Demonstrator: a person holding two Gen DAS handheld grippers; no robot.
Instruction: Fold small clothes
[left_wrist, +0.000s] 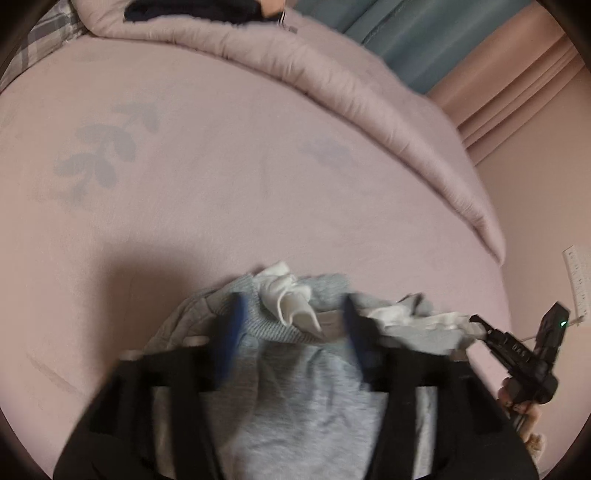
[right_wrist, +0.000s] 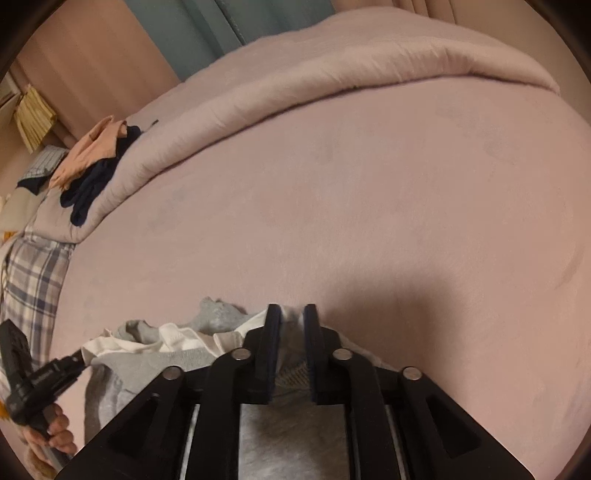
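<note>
Grey clothes (left_wrist: 306, 398) with white lining lie bunched on the pink bed (left_wrist: 221, 206), at its near edge. Left gripper (left_wrist: 291, 332) hangs over the pile with its blue-padded fingers (left_wrist: 231, 332) spread wide, cloth between them but not pinched. Right gripper (right_wrist: 291, 332) has its fingers (right_wrist: 271, 332) only slightly parted, grey fabric in the narrow gap, apparently loose. Dark and peach clothes (right_wrist: 92, 173) rest on the folded duvet (right_wrist: 295, 88).

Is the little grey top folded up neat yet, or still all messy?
Still messy. The grey top lies bunched on the pink bed sheet, its white lining crumpled and poking up, with uneven edges.
</note>
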